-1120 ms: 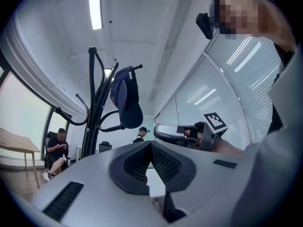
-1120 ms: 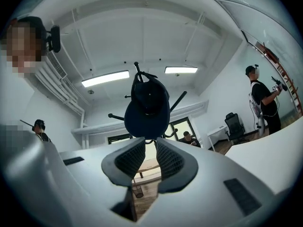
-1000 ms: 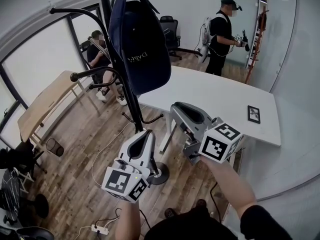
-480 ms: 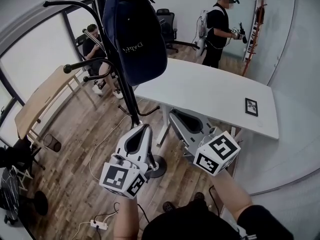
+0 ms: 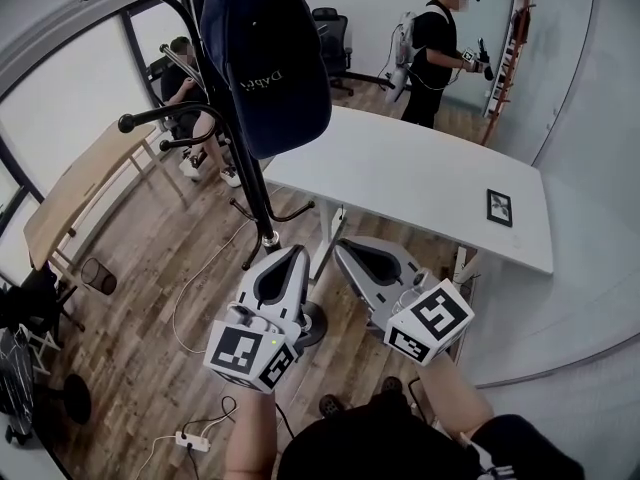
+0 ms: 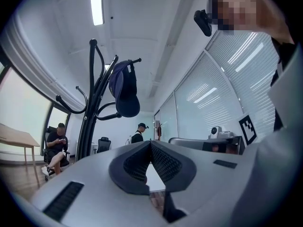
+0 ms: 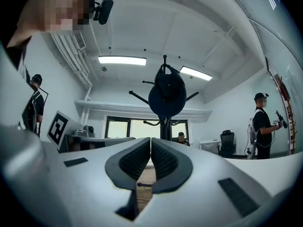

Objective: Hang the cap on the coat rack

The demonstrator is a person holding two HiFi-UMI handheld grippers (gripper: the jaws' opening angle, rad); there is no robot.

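cap: navy, hangs from an upper hook of the black coat rack | left gripper: fingers closed, holding nothing, below the cap | right gripper: fingers pressed together, nothing held | progress: hanging looks done (no step seems left)

Cap on a top hook of the coat rack. Desk just right of the rack, with a small flat thing, perhaps a frame, near its right edge. Left tool and right tool side by side below the cap, before the desk's near edge. Seated person behind the rack; standing person beyond the desk.
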